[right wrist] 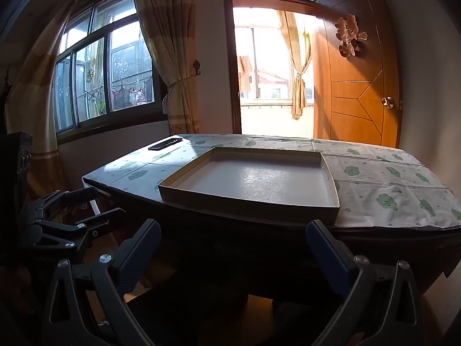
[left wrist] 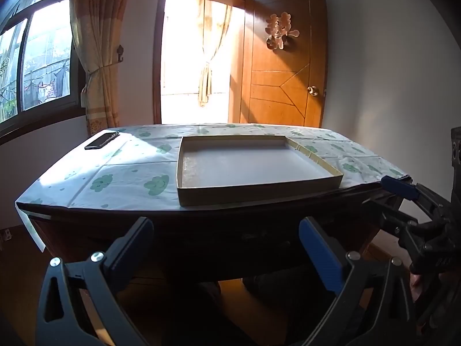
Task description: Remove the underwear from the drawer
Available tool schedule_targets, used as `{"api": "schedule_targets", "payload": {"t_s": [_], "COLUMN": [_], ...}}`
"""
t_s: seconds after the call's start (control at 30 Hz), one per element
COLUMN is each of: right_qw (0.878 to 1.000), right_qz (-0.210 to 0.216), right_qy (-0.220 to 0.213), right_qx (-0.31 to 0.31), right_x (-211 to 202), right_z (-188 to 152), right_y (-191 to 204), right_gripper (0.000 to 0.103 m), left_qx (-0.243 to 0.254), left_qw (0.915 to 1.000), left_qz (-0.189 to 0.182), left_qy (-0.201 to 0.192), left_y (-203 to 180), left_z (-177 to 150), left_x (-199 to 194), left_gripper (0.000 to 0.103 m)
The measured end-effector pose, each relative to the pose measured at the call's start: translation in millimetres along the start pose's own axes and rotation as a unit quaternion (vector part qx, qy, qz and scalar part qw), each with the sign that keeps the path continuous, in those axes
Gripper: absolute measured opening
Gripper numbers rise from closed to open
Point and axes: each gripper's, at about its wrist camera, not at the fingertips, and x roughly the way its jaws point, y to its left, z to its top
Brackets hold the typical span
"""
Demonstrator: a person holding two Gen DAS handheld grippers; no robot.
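Note:
A dark wooden table with a cloud-print cloth (left wrist: 121, 170) (right wrist: 383, 173) stands ahead of me. Its dark front face (left wrist: 230, 245) (right wrist: 245, 248) is in shadow; no drawer outline or underwear can be made out. A shallow empty cardboard box tray (left wrist: 253, 196) (right wrist: 247, 204) lies on the cloth at the near edge. My left gripper (left wrist: 227, 248) is open and empty, in front of the table's front face. My right gripper (right wrist: 233, 250) is open and empty, also before the front face; it shows at the right in the left wrist view (left wrist: 403, 199).
A black phone (left wrist: 101, 140) (right wrist: 165, 143) lies on the far left corner of the table. Behind are an open wooden door (left wrist: 285, 57) (right wrist: 360, 72), a bright balcony doorway, curtains and a window on the left. Wooden floor lies below.

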Motion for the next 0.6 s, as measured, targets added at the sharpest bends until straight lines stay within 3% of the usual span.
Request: {"api": "schedule_targets", "payload": {"t_s": [0.6], "right_qw": [1.0], "right_qz": [0.001], "right_qy": [0.002], "right_qx": [0.001], "right_x": [1.7], "right_z": [-2.1], "right_y": [0.8], "right_gripper": [0.102], "left_qx": [0.001], "left_qw": [1.0], "left_qz": [0.0], "left_qy": [0.0], "left_y": [-0.6], "left_z": [-1.1], "left_x": [0.1], "left_gripper": [0.103]}}
